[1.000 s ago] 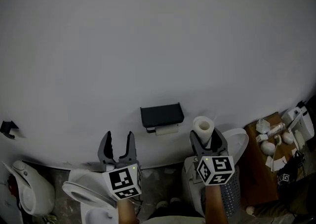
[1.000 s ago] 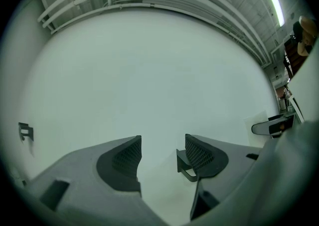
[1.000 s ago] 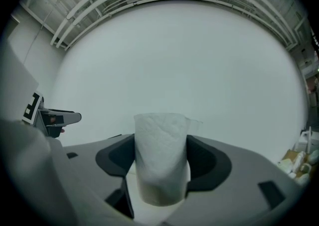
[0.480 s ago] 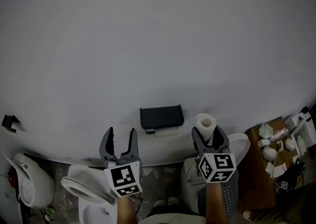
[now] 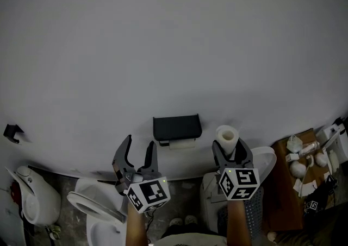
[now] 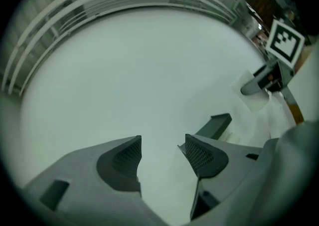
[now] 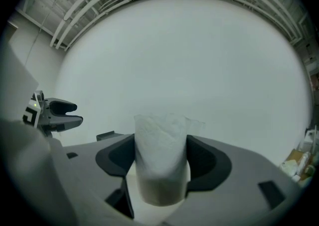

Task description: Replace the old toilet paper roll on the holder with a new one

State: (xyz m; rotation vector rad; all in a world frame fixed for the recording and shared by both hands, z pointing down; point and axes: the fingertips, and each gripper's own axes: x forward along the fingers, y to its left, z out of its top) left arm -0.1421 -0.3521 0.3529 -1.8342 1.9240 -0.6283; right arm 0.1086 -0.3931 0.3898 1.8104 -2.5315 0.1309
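white roll (image 5: 225, 136) gripped, l claw (image 5: 141, 143) empty

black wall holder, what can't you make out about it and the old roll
- Head view: the black wall-mounted holder is small and dim. It hides the old roll except for a pale strip, so the paper left is unclear.
- Left gripper view: the holder sits behind the open left gripper.
- Right gripper view: only a sliver shows past the right gripper, which grips the white paper roll.
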